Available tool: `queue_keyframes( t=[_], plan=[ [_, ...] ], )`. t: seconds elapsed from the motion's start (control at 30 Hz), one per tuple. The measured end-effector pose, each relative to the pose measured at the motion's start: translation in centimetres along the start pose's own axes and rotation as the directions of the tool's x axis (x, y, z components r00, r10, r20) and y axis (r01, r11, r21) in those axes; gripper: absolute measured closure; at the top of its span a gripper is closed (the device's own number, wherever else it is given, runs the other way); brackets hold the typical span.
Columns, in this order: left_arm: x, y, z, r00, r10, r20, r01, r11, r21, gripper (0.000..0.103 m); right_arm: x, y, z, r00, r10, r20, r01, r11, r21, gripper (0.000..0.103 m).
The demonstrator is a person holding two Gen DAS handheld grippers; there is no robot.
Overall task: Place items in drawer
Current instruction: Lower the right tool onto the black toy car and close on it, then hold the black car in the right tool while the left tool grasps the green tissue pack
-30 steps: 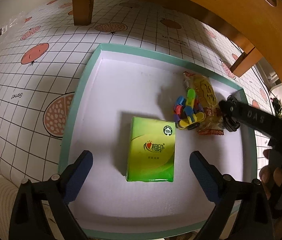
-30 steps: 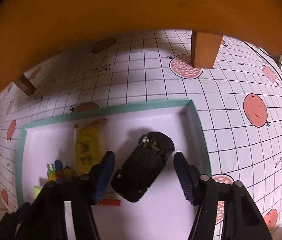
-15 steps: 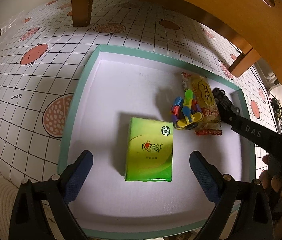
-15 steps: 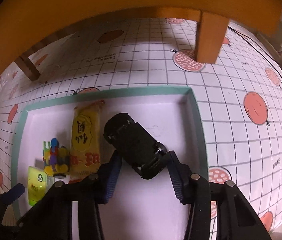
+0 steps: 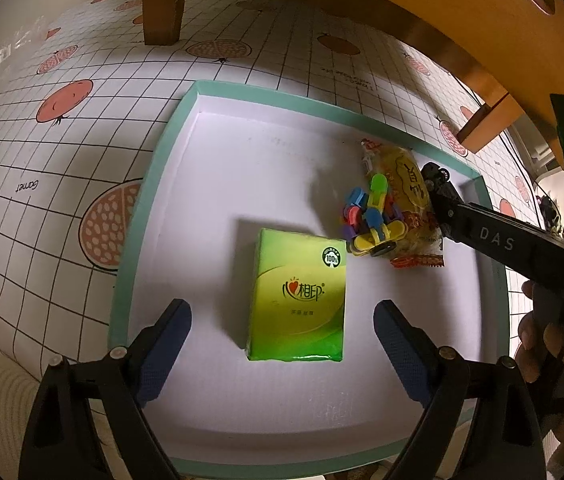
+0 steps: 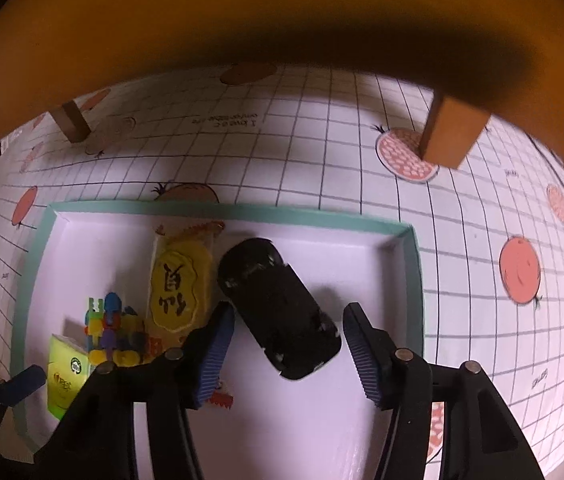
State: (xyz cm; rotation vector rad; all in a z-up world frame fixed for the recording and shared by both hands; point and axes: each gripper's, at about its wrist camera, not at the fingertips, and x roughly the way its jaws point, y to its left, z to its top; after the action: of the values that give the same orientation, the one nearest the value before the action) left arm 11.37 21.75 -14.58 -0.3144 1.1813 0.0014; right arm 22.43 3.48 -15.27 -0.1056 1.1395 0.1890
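Both cameras ride on hand-held grippers and look steeply down, close over the drawer. The left view looks from its near edge, fingers framing the bottom. The right view looks from the drawer's right part. Both share the snack, blocks and mat.

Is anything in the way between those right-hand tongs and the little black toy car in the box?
Nothing visible: the black toy car lies on the box floor between the opening right tongs, the yellow snack packet alongside.
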Motion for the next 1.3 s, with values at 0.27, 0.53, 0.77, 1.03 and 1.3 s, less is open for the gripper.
queue_keyframes(
  t=[0.27, 0.53, 0.77, 1.03, 1.3],
  plan=[
    [0.2, -0.2, -0.1, 1.0, -0.003, -0.006, 0.003, 1.0, 0.011, 0.01, 0.5, 1.0, 0.7, 1.0, -0.001, 0.003, 0.001, 0.998, -0.056, 0.049],
    [0.6, -0.6, -0.1, 1.0, -0.002, -0.011, 0.003, 1.0, 0.023, 0.01, 0.7, 1.2, 0.5, 1.0, 0.02, -0.011, -0.02, 0.998, -0.057, 0.067],
    [0.7, -0.5, 0.0, 1.0, 0.003, -0.008, -0.003, 1.0, 0.024, 0.011, 0.2, 1.3, -0.7, 1.0, 0.028, -0.011, -0.028, 0.998, -0.053, 0.067],
    [0.9, -0.7, 0.1, 1.0, 0.028, -0.004, -0.028, 0.999, 0.04, 0.011, -1.1, 1.7, -3.8, 0.999, 0.026, -0.019, -0.027, 0.998, -0.052, 0.067],
    [0.9, -0.8, 0.2, 0.999, 0.043, 0.012, -0.044, 0.998, 0.05, 0.028, -2.6, 1.7, -6.3, 0.998, 0.048, -0.029, -0.049, 0.998, -0.029, 0.067]
  ],
)
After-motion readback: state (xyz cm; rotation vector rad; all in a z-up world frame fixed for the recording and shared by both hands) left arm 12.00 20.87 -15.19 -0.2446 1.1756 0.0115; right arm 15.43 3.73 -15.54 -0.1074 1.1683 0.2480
